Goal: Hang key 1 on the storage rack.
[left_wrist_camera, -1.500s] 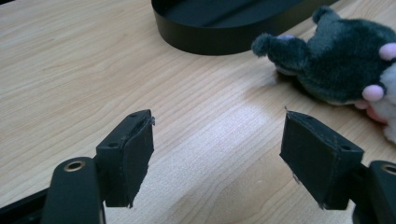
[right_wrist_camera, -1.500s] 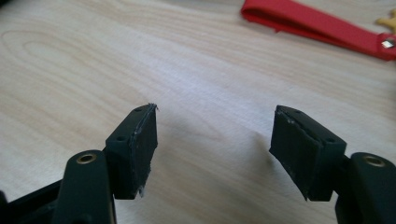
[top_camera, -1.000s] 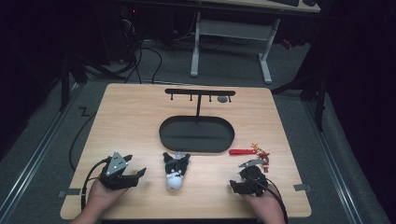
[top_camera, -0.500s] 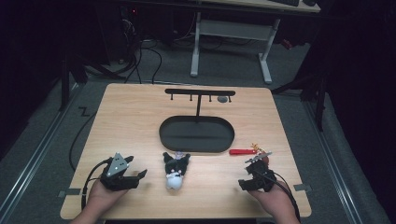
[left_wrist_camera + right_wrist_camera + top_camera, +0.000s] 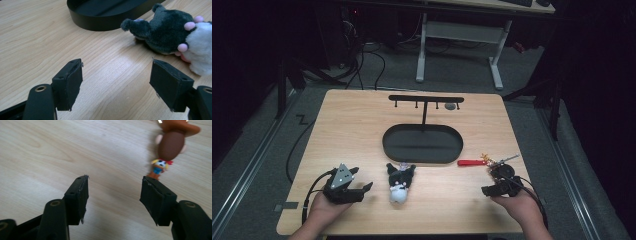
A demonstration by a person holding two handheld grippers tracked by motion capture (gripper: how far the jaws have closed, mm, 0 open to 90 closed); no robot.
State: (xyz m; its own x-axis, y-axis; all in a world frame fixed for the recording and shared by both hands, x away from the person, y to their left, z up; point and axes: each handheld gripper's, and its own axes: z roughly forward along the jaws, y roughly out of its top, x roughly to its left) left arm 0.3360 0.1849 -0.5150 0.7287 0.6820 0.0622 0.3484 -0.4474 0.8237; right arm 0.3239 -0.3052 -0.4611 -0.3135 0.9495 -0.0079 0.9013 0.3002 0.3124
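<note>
While palm-down, right hand (image 5: 521,202), jaws apart, near keychain (image 5: 492,161)

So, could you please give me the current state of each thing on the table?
Left gripper: open, holding nothing.
Right gripper: open, holding nothing.
Plush toy: lying flat on the table.
Figure keychain: lying flat beside the stand.
Hook stand: upright, one small thing hanging from it.

Pale wood-grain counter (image 5: 50,37), smooth and matt; fuzzy cloth plush toy (image 5: 172,32); matt black tray (image 5: 105,15); glossy plastic keychain figure (image 5: 171,143).
</note>
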